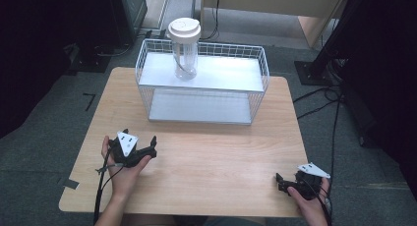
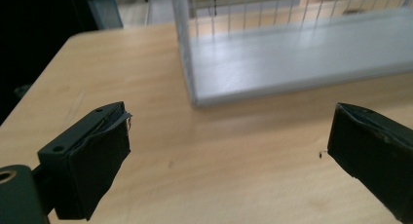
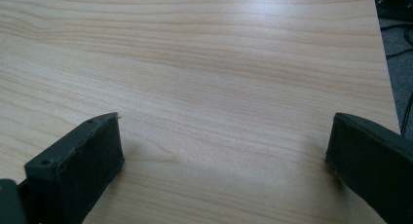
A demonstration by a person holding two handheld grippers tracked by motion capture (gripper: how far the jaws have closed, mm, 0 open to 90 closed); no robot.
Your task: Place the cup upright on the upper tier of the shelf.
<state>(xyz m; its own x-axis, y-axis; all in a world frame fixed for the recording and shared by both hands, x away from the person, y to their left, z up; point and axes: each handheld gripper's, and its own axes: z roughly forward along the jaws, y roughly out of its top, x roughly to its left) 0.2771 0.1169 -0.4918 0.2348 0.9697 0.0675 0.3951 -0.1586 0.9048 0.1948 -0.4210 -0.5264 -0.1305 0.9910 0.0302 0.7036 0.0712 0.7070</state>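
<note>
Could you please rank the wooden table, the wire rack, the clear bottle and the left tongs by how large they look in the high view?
1. Wooden table
2. Wire rack
3. Clear bottle and left tongs: they look alike, and the tongs sit nearer the camera, so I leave them unranked.

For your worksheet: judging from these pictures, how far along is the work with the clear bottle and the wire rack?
Done: the clear bottle stands upright on the wire rack's upper shelf. In hand: nothing; the left gripper and right gripper are both open and empty above the table. Left: any handling of the bottle has not begun.
</note>
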